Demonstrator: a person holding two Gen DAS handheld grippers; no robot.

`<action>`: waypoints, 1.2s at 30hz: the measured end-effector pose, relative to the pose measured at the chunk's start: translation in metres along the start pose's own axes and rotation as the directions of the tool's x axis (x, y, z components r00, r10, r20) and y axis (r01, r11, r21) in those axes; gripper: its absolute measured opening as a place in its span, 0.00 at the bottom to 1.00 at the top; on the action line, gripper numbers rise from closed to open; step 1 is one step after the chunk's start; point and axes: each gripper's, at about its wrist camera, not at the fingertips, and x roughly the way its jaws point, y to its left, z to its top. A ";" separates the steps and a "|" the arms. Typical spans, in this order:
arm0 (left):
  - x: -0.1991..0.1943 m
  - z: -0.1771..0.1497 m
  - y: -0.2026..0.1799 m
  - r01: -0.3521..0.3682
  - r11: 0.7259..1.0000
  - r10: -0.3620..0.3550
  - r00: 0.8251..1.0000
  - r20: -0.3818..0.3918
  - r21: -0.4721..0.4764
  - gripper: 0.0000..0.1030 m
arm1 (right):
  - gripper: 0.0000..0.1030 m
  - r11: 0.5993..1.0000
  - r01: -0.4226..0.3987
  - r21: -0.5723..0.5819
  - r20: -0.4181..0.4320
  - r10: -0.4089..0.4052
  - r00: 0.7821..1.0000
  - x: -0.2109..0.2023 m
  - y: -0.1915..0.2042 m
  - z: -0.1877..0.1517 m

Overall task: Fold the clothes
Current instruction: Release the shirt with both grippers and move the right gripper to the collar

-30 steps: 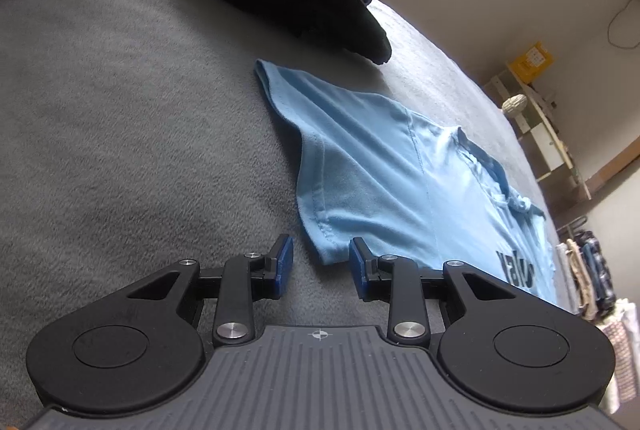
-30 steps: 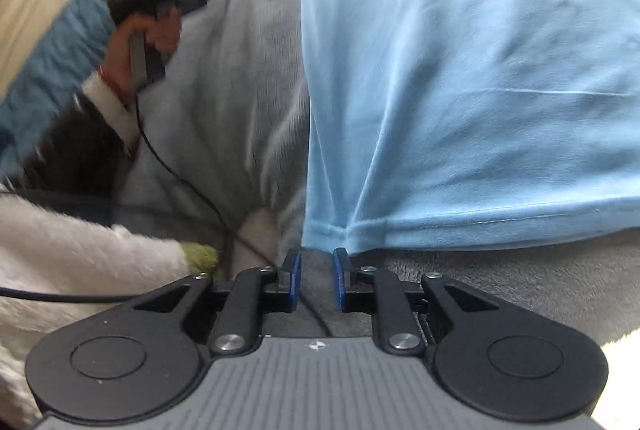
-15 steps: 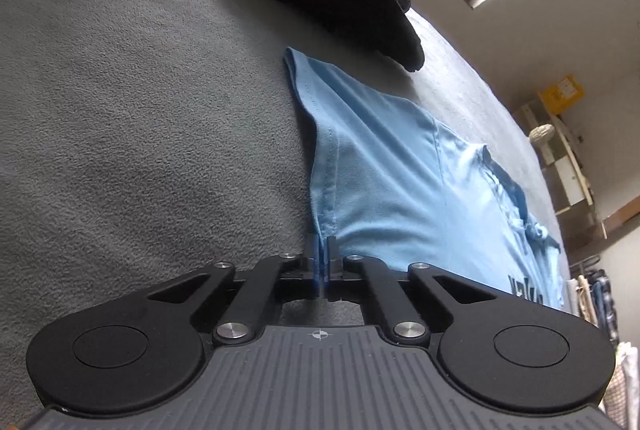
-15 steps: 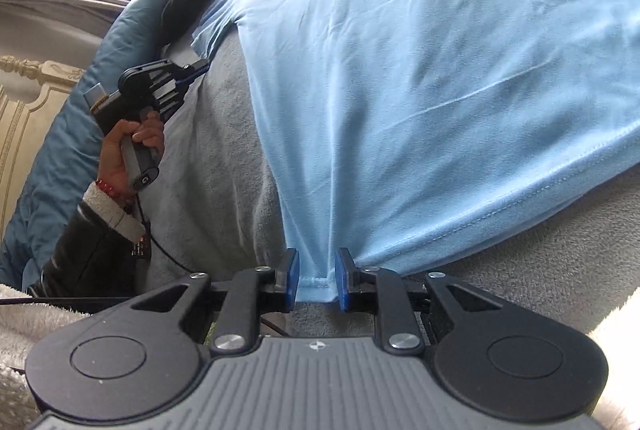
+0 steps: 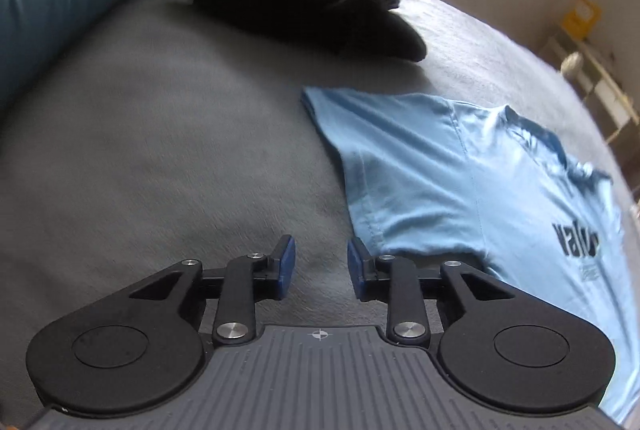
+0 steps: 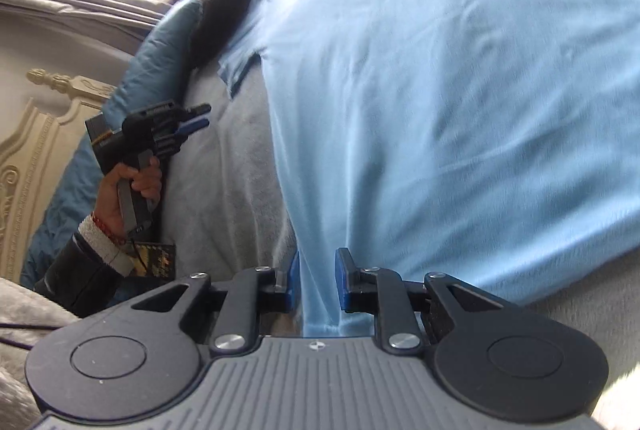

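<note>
My light blue T-shirt [image 5: 460, 190] lies spread flat on the grey bed cover [image 5: 160, 150], front up, with dark lettering across its chest and a darker blue collar. One short sleeve points toward the black garment [image 5: 304, 6], which sits crumpled in a heap farther up the bed, apart from the shirt. The shirt's hemmed bottom corner [image 6: 320, 310] reaches toward me, smooth apart from faint wrinkles.

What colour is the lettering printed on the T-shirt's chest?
Black lettering on the light blue T-shirt; clearest in the left wrist view.
</note>
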 end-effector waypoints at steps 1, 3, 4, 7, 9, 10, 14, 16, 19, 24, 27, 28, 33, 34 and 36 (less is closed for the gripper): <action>-0.004 0.006 -0.009 -0.014 0.999 0.014 1.000 0.007 0.046 0.30 | 0.20 1.000 -0.012 -0.003 0.010 0.012 1.000 -0.002 -0.001 0.005; -0.007 0.017 -0.029 -0.033 0.991 0.030 0.999 0.022 0.133 0.33 | 0.20 0.999 -0.043 0.004 0.035 0.043 0.998 -0.008 -0.007 0.016; -0.005 0.021 -0.041 -0.036 0.984 0.031 0.999 0.029 0.173 0.34 | 0.20 0.998 -0.056 0.011 0.047 0.055 0.997 -0.010 -0.010 0.022; 0.020 0.026 -0.083 0.000 0.969 -0.013 0.999 0.052 0.247 0.36 | 0.20 0.999 -0.041 -0.016 0.092 0.042 0.995 -0.019 -0.012 0.044; 0.045 0.025 -0.109 0.021 0.966 -0.040 0.997 0.071 0.258 0.37 | 0.20 0.998 -0.007 -0.058 0.146 0.016 0.989 -0.029 -0.009 0.063; 0.059 0.023 -0.120 0.029 0.967 -0.051 0.995 0.081 0.254 0.37 | 0.20 0.997 0.014 -0.077 0.177 -0.001 0.984 -0.033 -0.006 0.075; 0.102 0.018 -0.145 0.067 0.976 -0.092 0.989 0.114 0.208 0.36 | 0.20 0.980 0.153 -0.125 0.297 -0.110 0.949 -0.041 0.007 0.135; 0.116 0.016 -0.147 0.070 0.982 -0.096 0.985 0.146 0.174 0.36 | 0.20 0.955 0.254 -0.154 0.342 -0.190 0.920 -0.040 0.010 0.167; 0.133 0.012 -0.142 0.089 0.990 -0.109 0.977 0.184 0.113 0.36 | 0.20 0.917 0.360 -0.172 0.388 -0.272 0.880 -0.024 0.010 0.216; 0.140 -0.005 -0.124 0.148 0.985 -0.170 0.937 0.306 0.092 0.37 | 0.20 0.841 0.500 -0.206 0.430 -0.381 0.818 0.020 -0.006 0.289; 0.142 -0.010 -0.114 0.204 0.977 -0.215 0.918 0.333 0.067 0.39 | 0.20 0.784 0.574 -0.234 0.426 -0.448 0.786 0.055 -0.019 0.320; 0.143 -0.009 -0.112 0.223 0.973 -0.229 0.914 0.335 0.055 0.40 | 0.19 0.770 0.592 -0.240 0.422 -0.466 0.778 0.066 -0.024 0.331; 0.144 -0.011 -0.107 0.254 0.966 -0.252 0.904 0.344 0.039 0.42 | 0.18 0.762 0.609 -0.222 0.410 -0.493 0.767 0.100 -0.043 0.392; 0.144 -0.011 -0.107 0.257 0.966 -0.254 0.903 0.345 0.038 0.42 | 0.19 0.767 0.604 -0.217 0.410 -0.490 0.769 0.105 -0.046 0.407; 0.144 -0.012 -0.106 0.264 0.964 -0.260 0.901 0.347 0.035 0.42 | 0.20 0.786 0.594 -0.175 0.422 -0.485 0.766 0.109 -0.050 0.439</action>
